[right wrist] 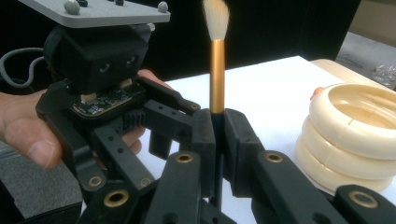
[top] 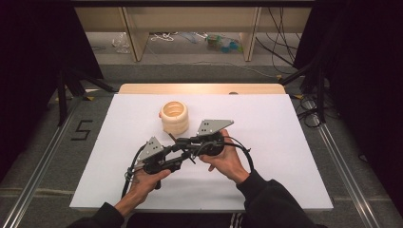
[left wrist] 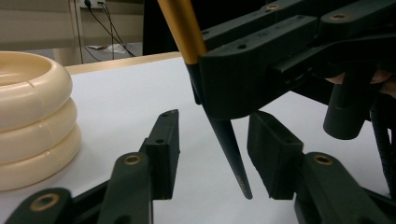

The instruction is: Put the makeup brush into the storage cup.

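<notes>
A brush (right wrist: pixel 216 70) with pale bristles, a gold ferrule and a dark tapered handle (left wrist: pixel 229 149) stands upright above the white table (top: pixel 266 142). My right gripper (right wrist: pixel 217 121) is shut on the brush's handle just below the ferrule. My left gripper (left wrist: pixel 217 121) is open, and the handle's lower tip hangs between its fingers (left wrist: pixel 163 140) without touching either pad. In the high view the two grippers meet at mid-table, the left gripper (top: pixel 178 159) under the right gripper (top: pixel 183 141). A cream holder (top: pixel 174 116) of three stacked rings stands just behind them.
The cream holder (left wrist: pixel 32 126) stands close to the left of my left gripper's jaws. A person's hand (right wrist: pixel 28 126) holds the left gripper. The wooden table edge (top: pixel 199 88) lies at the far side, with cables and shelving on the floor beyond.
</notes>
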Demonstrator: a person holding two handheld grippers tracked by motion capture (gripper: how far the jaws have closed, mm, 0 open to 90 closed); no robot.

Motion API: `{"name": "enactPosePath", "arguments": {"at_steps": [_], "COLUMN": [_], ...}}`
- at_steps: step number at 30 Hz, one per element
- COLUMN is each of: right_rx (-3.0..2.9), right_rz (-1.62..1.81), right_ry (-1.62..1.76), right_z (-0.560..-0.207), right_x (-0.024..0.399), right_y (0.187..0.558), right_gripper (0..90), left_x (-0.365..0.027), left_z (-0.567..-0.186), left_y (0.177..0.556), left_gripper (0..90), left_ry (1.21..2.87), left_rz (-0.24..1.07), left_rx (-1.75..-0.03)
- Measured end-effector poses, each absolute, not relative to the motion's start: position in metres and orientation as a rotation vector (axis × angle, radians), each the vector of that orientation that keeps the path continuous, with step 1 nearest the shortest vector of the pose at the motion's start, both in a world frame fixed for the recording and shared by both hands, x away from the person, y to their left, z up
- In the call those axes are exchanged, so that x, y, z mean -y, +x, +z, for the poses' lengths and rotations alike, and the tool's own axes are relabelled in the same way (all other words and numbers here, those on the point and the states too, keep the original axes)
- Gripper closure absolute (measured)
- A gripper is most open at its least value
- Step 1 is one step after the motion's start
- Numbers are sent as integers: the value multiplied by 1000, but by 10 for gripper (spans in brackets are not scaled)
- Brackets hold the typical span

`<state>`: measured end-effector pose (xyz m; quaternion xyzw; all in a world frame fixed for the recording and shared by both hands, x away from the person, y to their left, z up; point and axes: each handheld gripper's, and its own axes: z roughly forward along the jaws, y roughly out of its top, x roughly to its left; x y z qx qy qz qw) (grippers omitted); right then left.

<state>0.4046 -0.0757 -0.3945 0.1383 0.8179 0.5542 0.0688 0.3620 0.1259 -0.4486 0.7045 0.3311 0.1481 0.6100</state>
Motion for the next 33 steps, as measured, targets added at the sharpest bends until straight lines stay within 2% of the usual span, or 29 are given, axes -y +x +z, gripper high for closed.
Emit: {"name": "enactPosePath", "arguments": {"at_steps": [9, 33], "right_rx": [-2447, -2439], "right_rz": [1679, 1692], "right_ry": [422, 400], "right_z": [-396, -395], "right_x": [74, 75], "right_y": [404, 403], "right_gripper": [837, 837], "left_x": [-127, -130], "left_z": [-448, -446], "left_y": [363, 363], "left_gripper": [645, 795], "left_ry": [1625, 1616], "left_rz": [351, 343], "left_rx": [-733, -733]}}
